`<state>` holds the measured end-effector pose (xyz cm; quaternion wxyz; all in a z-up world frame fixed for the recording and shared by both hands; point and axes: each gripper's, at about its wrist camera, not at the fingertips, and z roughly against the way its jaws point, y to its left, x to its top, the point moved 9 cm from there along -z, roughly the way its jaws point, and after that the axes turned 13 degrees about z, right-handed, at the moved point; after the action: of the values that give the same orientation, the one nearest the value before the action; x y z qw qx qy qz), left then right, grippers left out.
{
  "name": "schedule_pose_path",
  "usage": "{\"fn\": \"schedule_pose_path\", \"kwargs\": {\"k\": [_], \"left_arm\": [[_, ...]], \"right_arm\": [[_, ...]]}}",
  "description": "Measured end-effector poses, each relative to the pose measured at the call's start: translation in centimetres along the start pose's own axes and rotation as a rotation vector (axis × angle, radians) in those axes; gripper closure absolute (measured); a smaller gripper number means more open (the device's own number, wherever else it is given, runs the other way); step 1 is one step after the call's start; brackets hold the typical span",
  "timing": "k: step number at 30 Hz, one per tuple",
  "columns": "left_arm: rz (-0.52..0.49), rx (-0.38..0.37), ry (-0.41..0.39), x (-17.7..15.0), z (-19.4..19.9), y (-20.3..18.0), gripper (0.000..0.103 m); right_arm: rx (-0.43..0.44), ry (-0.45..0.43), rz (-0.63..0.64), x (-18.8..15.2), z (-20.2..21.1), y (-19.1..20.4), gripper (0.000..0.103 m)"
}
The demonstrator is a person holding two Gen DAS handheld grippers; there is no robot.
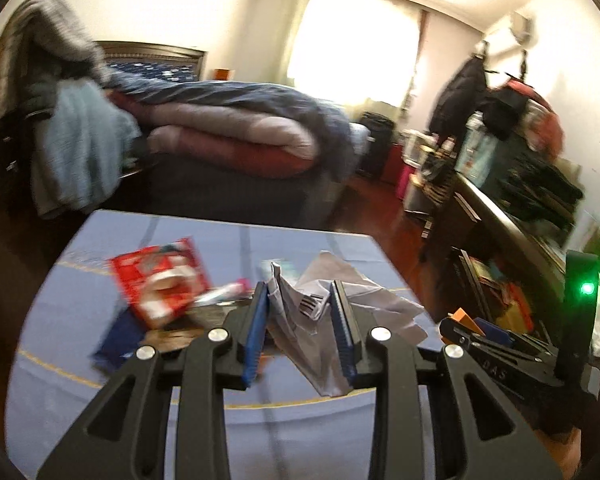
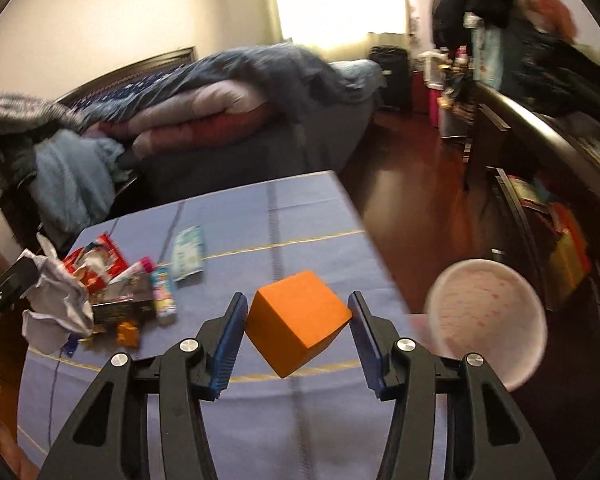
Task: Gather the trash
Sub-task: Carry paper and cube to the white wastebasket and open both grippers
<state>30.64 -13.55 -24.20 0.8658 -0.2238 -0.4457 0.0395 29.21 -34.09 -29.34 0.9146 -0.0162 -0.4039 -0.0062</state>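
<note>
**Paper and an orange block held up over the blue table**

Over the near part of the blue table (image 1: 99,392), the left gripper (image 1: 302,292) pinches a crumpled white paper (image 1: 312,320) between its blue pads. The paper has a small black mark printed on it, but it is too blurry to read. The letters "DAS" show on the black side of the right gripper, seen at the right of the left wrist view.

The right gripper (image 2: 297,302) has an orange block (image 2: 295,328) between its pads. The block sits tilted, with one corner pointing down, and the pads press on its sides.

More trash lies near the left edge of the table: a red wrapper (image 2: 95,260) with a picture on it, a dark box (image 2: 123,306), a pink and white tube (image 2: 137,270) and a small bright packet (image 2: 163,296). A light green packet (image 2: 187,254) lies a bit farther in, apart from the pile. None of their words can be read.

The far half of the table and its right side are bare. A pink and white bowl (image 2: 488,320) sits just past the right edge. Beyond that edge is open dark wood floor (image 2: 412,200), with a bed (image 2: 239,112) behind the table.
</note>
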Motion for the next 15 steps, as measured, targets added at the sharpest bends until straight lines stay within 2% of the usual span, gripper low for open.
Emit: {"fn": "schedule_pose_path", "kwargs": {"k": [8, 11, 15], "left_arm": [[-0.124, -0.154, 0.081, -2.9, -3.6, -11.1, 0.071], [-0.173, -0.212, 0.120, -4.5, -5.8, -15.7, 0.071], [-0.229, -0.253, 0.171, -6.7, -9.3, -20.5, 0.071]], "right_arm": [[-0.150, -0.020, -0.119, -2.5, 2.7, -10.4, 0.051], [-0.207, -0.016, -0.170, -3.8, 2.9, -14.3, 0.051], [-0.254, 0.004, -0.228, -5.6, 2.4, -18.8, 0.051]]}}
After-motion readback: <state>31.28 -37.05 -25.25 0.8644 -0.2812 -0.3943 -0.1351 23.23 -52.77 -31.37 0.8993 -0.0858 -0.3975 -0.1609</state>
